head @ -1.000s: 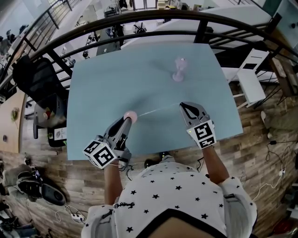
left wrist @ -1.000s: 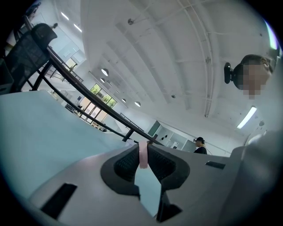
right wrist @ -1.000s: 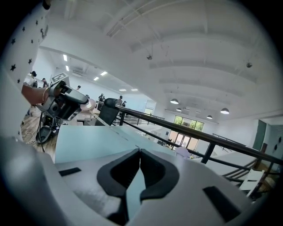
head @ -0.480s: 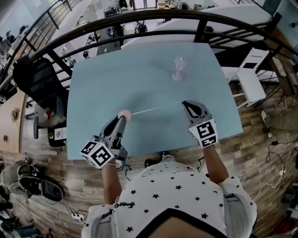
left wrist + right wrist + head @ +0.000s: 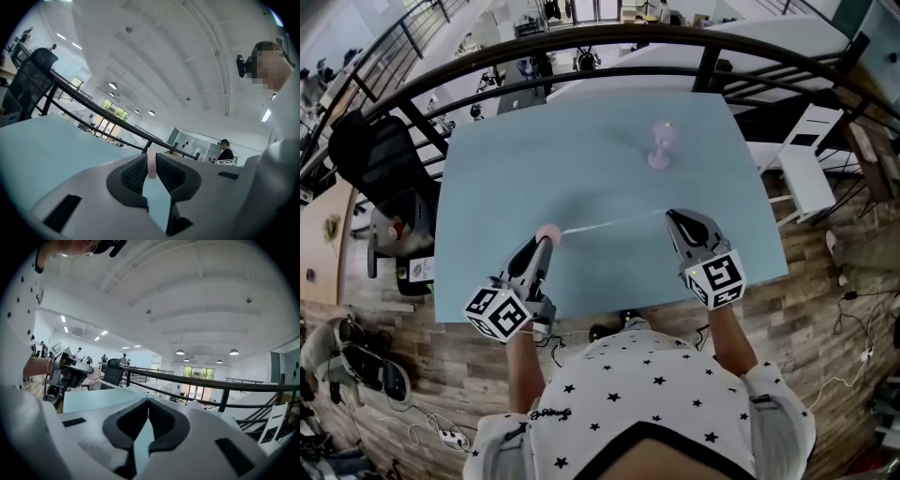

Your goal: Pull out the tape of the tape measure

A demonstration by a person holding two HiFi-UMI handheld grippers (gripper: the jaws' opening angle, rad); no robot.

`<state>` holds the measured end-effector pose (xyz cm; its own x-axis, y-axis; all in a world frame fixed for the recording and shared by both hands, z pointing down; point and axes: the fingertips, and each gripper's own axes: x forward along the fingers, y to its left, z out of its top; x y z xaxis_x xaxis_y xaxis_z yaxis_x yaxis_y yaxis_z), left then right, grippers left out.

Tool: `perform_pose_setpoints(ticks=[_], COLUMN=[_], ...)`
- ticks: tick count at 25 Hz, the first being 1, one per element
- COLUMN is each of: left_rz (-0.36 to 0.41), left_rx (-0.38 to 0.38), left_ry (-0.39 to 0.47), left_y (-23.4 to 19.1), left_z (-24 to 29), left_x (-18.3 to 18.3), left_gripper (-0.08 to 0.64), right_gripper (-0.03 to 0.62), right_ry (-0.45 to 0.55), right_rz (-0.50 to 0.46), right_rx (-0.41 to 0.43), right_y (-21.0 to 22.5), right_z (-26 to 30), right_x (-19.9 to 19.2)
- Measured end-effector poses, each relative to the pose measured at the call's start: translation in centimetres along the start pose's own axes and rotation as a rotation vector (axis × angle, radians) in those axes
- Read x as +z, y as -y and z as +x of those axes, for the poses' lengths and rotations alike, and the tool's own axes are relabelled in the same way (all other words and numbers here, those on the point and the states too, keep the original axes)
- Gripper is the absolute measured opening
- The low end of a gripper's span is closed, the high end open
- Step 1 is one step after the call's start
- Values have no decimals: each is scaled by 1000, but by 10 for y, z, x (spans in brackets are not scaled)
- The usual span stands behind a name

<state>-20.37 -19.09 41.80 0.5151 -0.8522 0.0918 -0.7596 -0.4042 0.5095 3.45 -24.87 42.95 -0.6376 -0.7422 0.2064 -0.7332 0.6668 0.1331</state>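
Observation:
In the head view, a small round pink tape measure [image 5: 547,231] is clamped at the tips of my left gripper [image 5: 542,242], just above the pale blue table [image 5: 506,169]. In the left gripper view its pink edge [image 5: 152,164] stands squeezed between the dark pads [image 5: 135,174]. A thin white tape [image 5: 609,223] runs from the case rightward to my right gripper [image 5: 672,217], whose jaws are shut on the tape's end. In the right gripper view the jaws [image 5: 148,405] are pressed together, and the left gripper [image 5: 70,373] with the pink case [image 5: 96,374] shows at the left.
A pale pink goblet-shaped object [image 5: 661,145] stands on the table's far right part. A dark curved railing [image 5: 581,42] runs behind the table. A black chair [image 5: 380,159] stands to the left and a white rack [image 5: 806,155] to the right, on the wooden floor.
The left gripper has drawn the pink case a little to the left, and the right gripper has shifted slightly right. The stretch of tape between them has grown longer.

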Motion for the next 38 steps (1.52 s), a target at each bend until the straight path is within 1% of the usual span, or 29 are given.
perform_pose_setpoints(ticks=[4, 8, 15, 38], left_rz=[5, 14, 44, 53], left_rx=[13, 31, 61, 64], left_ry=[10, 8, -13, -19], left_y=[-2, -5, -10, -9], left_z=[-2, -4, -5, -6], left_x=[2, 0, -7, -6], left_gripper=[81, 81, 81, 81], right_gripper=[3, 3, 3, 3], right_ry=[58, 100, 100, 85], right_rz=[61, 100, 138, 131], right_rx=[31, 52, 60, 64], right_y=[-5, -11, -17, -17], right_z=[-5, -8, -9, -7], right_x=[10, 17, 11, 10])
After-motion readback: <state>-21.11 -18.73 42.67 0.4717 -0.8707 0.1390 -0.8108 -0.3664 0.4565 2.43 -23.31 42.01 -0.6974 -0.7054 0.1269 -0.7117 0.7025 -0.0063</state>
